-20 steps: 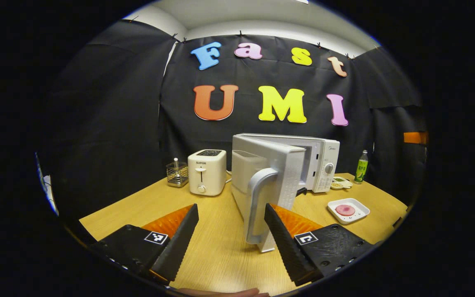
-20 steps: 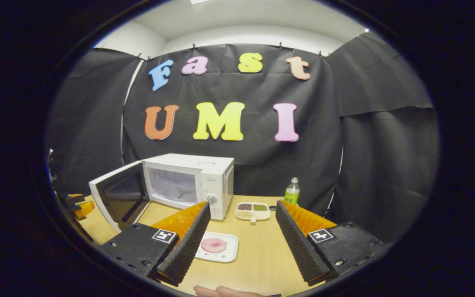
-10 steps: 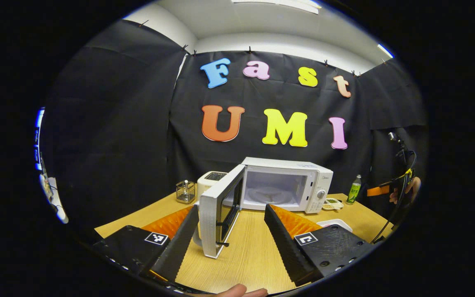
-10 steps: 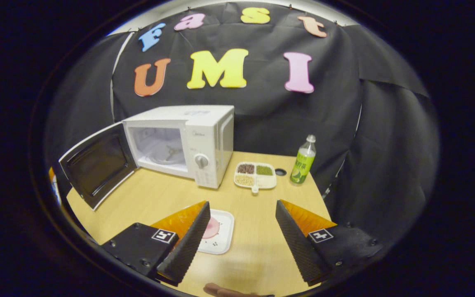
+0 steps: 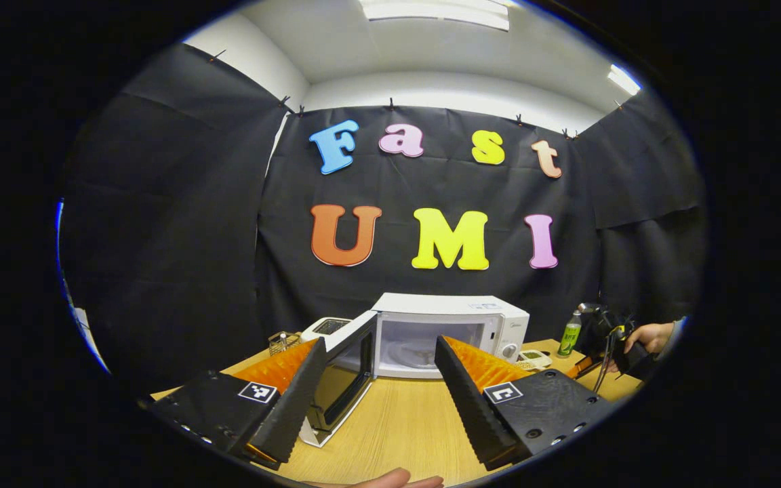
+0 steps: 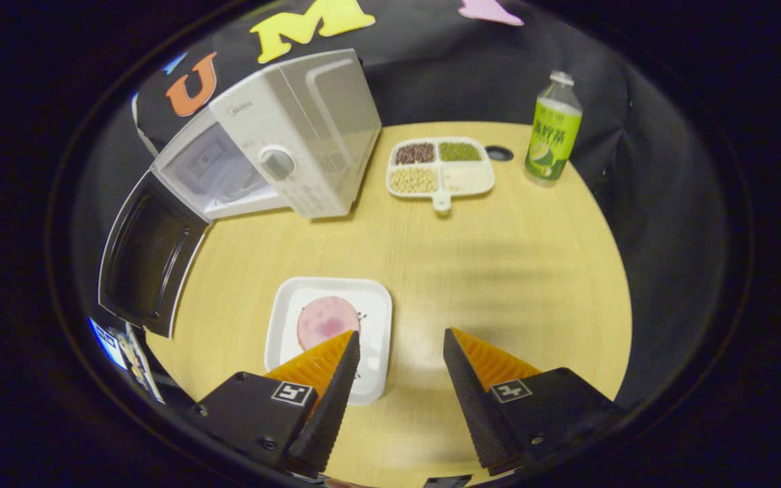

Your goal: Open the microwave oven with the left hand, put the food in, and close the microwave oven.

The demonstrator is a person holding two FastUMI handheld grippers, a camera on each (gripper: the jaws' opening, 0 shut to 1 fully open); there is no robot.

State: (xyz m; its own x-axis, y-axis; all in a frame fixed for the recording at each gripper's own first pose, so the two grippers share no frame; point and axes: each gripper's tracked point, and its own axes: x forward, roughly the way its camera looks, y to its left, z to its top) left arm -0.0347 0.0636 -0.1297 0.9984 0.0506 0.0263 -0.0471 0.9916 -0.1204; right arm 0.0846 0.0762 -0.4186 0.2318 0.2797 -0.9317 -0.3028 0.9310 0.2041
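Microwave (image 6: 282,142) door (image 6: 143,254) open; my right gripper (image 6: 397,352) spread above plate (image 6: 373,318) of food (image 6: 325,322); left gripper (image 5: 380,369) spread, idle; next: descend, pinch plate rim.

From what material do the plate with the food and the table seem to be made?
The plate looks like white glazed ceramic or melamine: smooth, with a soft sheen and a rounded raised rim; which of the two, I cannot tell. The table seems to be light wood or wood-look laminate: fine parallel grain lines, matte finish.
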